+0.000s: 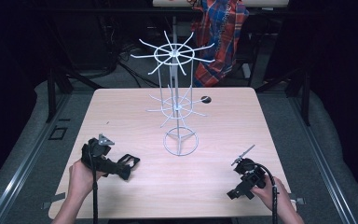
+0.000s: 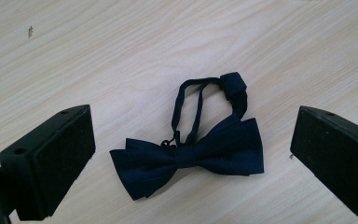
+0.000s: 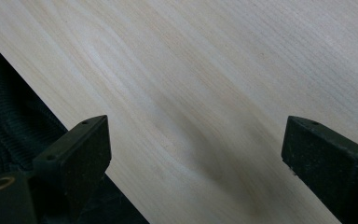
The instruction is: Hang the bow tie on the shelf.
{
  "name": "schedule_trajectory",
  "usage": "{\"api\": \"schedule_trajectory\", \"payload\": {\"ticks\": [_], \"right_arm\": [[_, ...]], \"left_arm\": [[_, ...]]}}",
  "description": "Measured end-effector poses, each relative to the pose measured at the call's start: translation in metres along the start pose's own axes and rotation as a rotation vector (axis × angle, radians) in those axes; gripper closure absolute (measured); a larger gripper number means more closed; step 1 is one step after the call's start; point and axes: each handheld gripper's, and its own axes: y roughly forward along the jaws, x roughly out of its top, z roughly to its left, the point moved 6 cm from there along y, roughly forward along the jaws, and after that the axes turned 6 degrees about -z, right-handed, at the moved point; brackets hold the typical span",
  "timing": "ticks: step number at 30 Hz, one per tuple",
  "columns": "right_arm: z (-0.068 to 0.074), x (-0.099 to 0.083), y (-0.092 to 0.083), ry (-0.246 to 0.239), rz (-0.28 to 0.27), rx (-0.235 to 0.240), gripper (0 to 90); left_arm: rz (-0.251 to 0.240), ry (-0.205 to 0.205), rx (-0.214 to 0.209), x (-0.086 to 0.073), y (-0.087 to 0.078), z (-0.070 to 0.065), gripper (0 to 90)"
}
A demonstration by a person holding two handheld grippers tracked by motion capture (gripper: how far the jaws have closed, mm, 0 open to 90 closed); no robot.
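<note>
Pale wood-grain laminate covers the table (image 1: pixel 121 116), which stands on a grey floor with dark surroundings. Near the table's middle rises a white wire display rack (image 1: pixel 176 105): a ring base on the tabletop, thin upright rods, and two tiers of radiating spokes, the upper tier wider than the lower. Just right of the rack's lower tier, toward the far edge, a small dark round hole (image 1: pixel 206 99) marks the tabletop. Beyond the far edge hangs a red, blue and orange plaid cloth (image 1: pixel 221 32). In the high view the left gripper (image 1: pixel 129 164) lies low over the near-left part of the table, held by the person's left hand (image 1: pixel 80 177), its jaws pointing right. Its own camera looks straight down between those jaws, which stand wide apart with nothing between their pads, and on the wood between them lies a navy bow tie (image 2: pixel 191 156), flat, its thin strap looped toward the far side and ending in a folded tab. The tie touches neither jaw. The right gripper (image 1: pixel 237 192) sits near the near-right corner, held by the right hand (image 1: pixel 275 196), with its cable curving back along the forearm. Its view shows its jaws spread wide over bare wood beside the table's edge, gripping nothing.
</note>
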Motion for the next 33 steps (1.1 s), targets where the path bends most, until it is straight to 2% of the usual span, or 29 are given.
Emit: {"api": "schedule_trajectory", "payload": {"ticks": [2, 6, 14, 15, 20, 23, 26, 27, 29, 33], "right_arm": [[0.000, 0.000, 0.000, 0.004, -0.001, 0.002, 7.7], [0.000, 0.000, 0.000, 0.004, 0.000, -0.004, 7.9], [0.001, -0.001, 0.000, 0.008, 0.003, -0.005, 7.9], [0.000, -0.001, -0.001, -0.006, 0.020, 0.000, 7.9], [-0.001, -0.001, -0.001, -0.011, 0.028, -0.005, 8.0], [0.000, -0.001, -0.001, -0.006, 0.023, -0.001, 8.1], [-0.001, -0.001, 0.000, -0.011, 0.024, -0.009, 8.2], [-0.001, -0.001, 0.000, -0.010, 0.024, -0.010, 8.4], [-0.001, -0.001, 0.000, -0.010, 0.024, -0.010, 8.4], [0.000, -0.001, 0.000, -0.005, 0.018, -0.014, 8.5]], "left_arm": [[-0.005, 0.002, 0.003, 0.001, 0.002, -0.001, 0.1], [0.022, 0.024, -0.004, 0.003, 0.010, -0.005, 0.1], [0.044, 0.036, -0.008, 0.005, 0.019, -0.011, 0.6], [0.053, 0.037, -0.014, 0.005, 0.022, -0.012, 0.6], [0.074, 0.048, -0.029, 0.004, 0.028, -0.016, 2.3], [0.088, 0.062, -0.033, 0.004, 0.033, -0.019, 12.7], [0.102, 0.075, -0.035, 0.004, 0.037, -0.023, 17.1], [0.110, 0.083, -0.041, 0.004, 0.039, -0.025, 24.4], [0.112, 0.086, -0.039, 0.004, 0.041, -0.026, 27.3], [0.127, 0.102, -0.047, 0.004, 0.047, -0.031, 40.3]]}}
